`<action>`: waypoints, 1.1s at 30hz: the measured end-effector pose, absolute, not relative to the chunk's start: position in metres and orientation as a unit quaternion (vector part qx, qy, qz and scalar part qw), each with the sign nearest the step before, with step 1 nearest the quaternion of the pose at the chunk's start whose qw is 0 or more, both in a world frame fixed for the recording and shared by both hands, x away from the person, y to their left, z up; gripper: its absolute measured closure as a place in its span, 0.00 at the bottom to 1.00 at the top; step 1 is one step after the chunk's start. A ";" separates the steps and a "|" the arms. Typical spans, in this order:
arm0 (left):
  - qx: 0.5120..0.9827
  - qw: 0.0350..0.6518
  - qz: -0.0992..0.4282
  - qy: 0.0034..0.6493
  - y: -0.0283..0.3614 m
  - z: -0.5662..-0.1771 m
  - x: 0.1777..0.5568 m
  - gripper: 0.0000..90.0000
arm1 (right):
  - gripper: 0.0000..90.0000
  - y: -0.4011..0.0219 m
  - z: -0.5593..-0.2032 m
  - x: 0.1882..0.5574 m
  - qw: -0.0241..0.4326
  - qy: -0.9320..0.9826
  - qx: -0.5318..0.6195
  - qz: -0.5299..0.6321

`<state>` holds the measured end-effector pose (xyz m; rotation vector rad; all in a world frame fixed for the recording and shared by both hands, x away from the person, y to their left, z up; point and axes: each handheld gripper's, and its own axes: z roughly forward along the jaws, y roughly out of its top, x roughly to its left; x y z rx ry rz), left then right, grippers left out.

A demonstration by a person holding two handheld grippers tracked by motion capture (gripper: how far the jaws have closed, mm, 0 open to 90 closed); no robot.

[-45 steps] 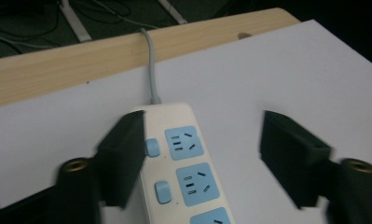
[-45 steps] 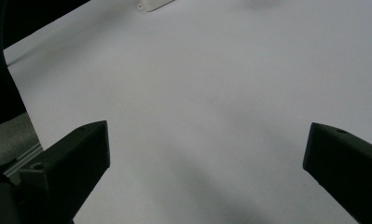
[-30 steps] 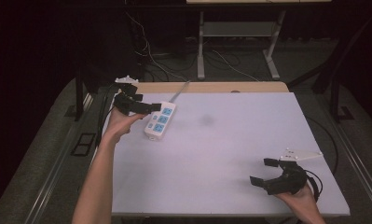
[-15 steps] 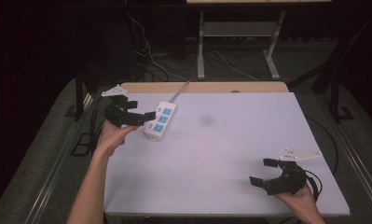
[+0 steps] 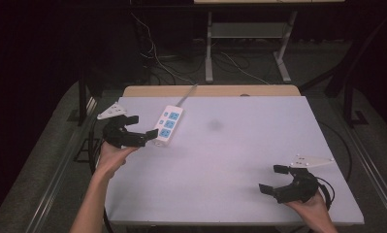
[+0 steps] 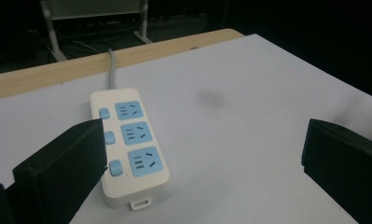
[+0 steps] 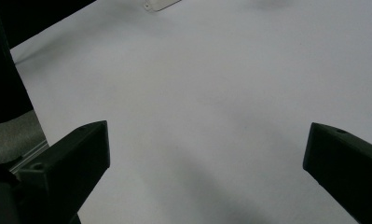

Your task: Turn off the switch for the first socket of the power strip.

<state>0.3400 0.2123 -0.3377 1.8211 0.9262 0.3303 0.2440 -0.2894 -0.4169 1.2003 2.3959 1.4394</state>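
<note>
A white power strip (image 5: 168,125) with three blue sockets lies flat at the back left of the white table (image 5: 239,160). Its grey cord (image 5: 187,93) runs off over the far edge. My left gripper (image 5: 141,128) is held open just left of the strip's near end, jaws pointing at it and holding nothing. The left gripper view has the strip (image 6: 127,144) between the spread jaws of that gripper (image 6: 204,140), closer to the left jaw. My right gripper (image 5: 271,178) is open and holding nothing near the front right corner; in its own view the gripper (image 7: 207,140) faces bare table.
A faint dark smudge (image 5: 214,125) marks the table right of the strip. A wooden strip (image 5: 210,91) borders the back edge. Beyond it are cables on the floor and a metal stand (image 5: 244,43). The strip's near end (image 7: 161,4) appears at the top of the right gripper view.
My left gripper has drawn back from beside the power strip, toward the person and the table's left edge, still open. The strip and the right gripper have not moved.
</note>
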 end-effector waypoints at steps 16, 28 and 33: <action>0.756 0.527 0.132 0.365 0.205 -0.356 0.298 0.00 | 0.00 -0.290 -0.416 0.243 0.053 0.786 0.394 0.473; 0.763 0.533 0.114 0.346 0.189 -0.369 0.276 0.00 | 0.00 -0.291 -0.416 0.243 0.056 0.785 0.395 0.473; 0.765 0.536 0.101 0.342 0.186 -0.380 0.267 0.00 | 0.00 -0.292 -0.415 0.242 0.057 0.785 0.395 0.475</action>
